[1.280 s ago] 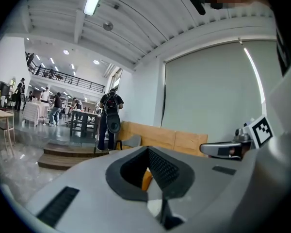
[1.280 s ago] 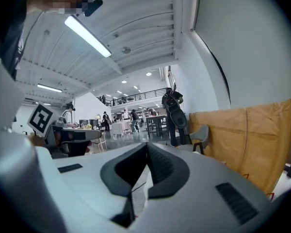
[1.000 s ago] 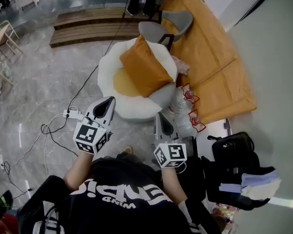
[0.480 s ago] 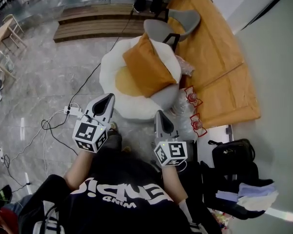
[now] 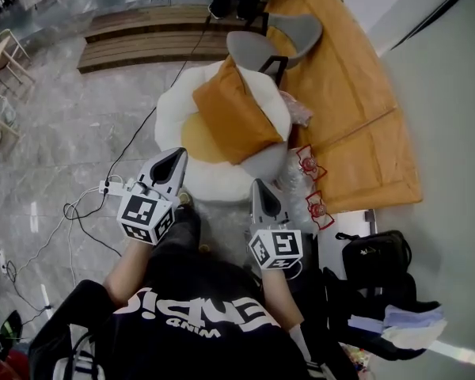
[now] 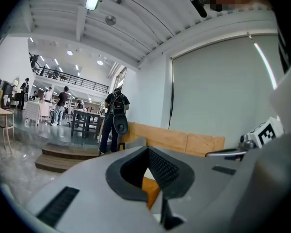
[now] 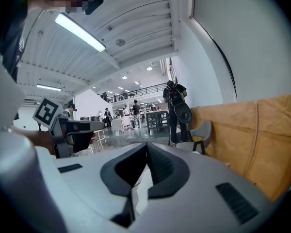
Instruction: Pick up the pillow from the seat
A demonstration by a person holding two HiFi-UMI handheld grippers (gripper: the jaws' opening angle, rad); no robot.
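Ahead of me on the marble floor (image 5: 87,117), the round white seat (image 5: 172,117) with a yellow middle carries the orange pillow (image 5: 233,113). Pillow lies tilted on the seat's right-rear part, one corner pointing up and away, nothing gripping it. Left gripper (image 5: 174,157) hovers over the seat's near-left edge, apart from the pillow; fingers clenched together, nothing between them. Right gripper (image 5: 257,184) is over the seat's near-right edge, just short of the pillow's lower corner; fingers also pressed together, empty. Left gripper view: a sliver of orange shows below the closed jaws. Right gripper view: closed jaws, white seat surface beyond.

Grey chair (image 5: 269,42) stands just behind the seat. Orange panel (image 5: 340,85) runs along the right side. Red-and-white packets (image 5: 309,165) sit on the floor between seat and panel. White power strip (image 5: 111,187) with cables lies on the floor left of the left gripper. Black bag (image 5: 376,256) is at my right. Wooden steps (image 5: 142,42) lie beyond the seat.
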